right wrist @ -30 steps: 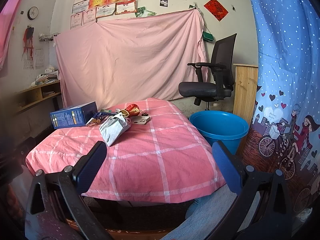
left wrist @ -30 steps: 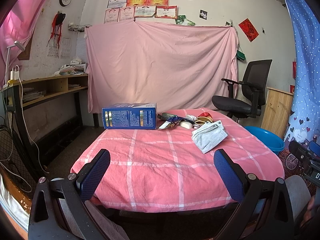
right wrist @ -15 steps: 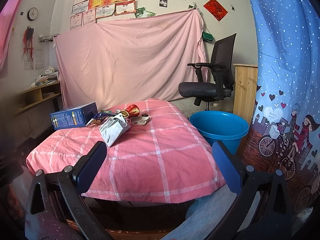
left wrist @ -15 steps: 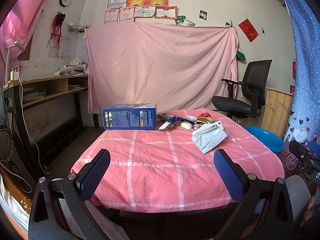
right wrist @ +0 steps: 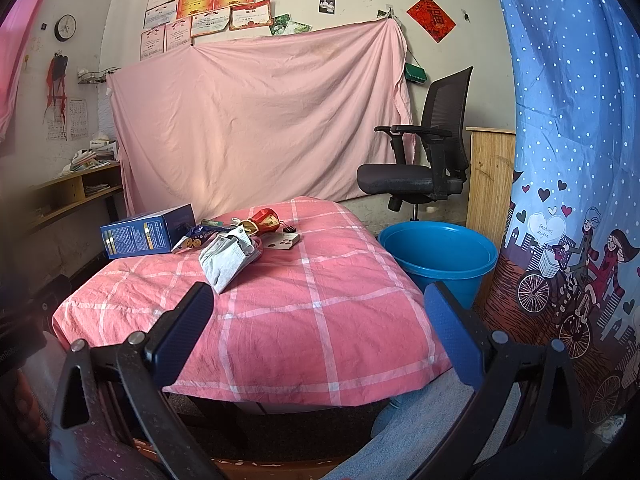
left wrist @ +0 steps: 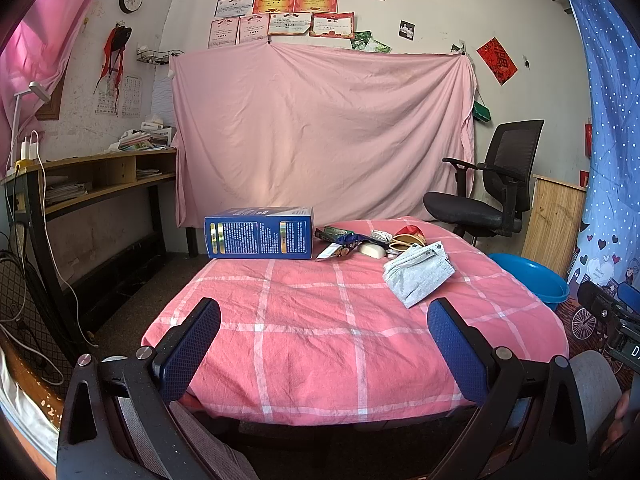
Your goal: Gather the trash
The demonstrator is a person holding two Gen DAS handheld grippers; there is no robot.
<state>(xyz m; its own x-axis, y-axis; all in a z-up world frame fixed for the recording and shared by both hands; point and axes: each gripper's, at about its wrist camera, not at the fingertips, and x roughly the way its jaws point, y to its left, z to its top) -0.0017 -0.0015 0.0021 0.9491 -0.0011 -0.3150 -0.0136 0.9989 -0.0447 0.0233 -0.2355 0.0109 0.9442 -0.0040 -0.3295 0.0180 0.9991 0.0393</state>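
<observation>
A table under a pink checked cloth (left wrist: 352, 320) (right wrist: 304, 312) carries a heap of trash at its far side. A blue carton (left wrist: 259, 233) (right wrist: 146, 235) lies leftmost. Beside it are foil snack wrappers (left wrist: 340, 245) (right wrist: 196, 236), a red and gold wrapper (left wrist: 409, 235) (right wrist: 265, 219) and a stack of grey face masks (left wrist: 418, 276) (right wrist: 229, 258). A blue bucket (right wrist: 438, 256) (left wrist: 532, 280) stands on the floor right of the table. My left gripper (left wrist: 324, 320) and right gripper (right wrist: 318, 312) both hang open over the near table edge, holding nothing.
A black office chair (right wrist: 424, 160) stands behind the bucket beside a wooden cabinet (right wrist: 490, 176). A wooden shelf desk (left wrist: 92, 184) runs along the left wall, with cables (left wrist: 24, 280) hanging near it. A blue patterned curtain (right wrist: 572, 160) closes the right side.
</observation>
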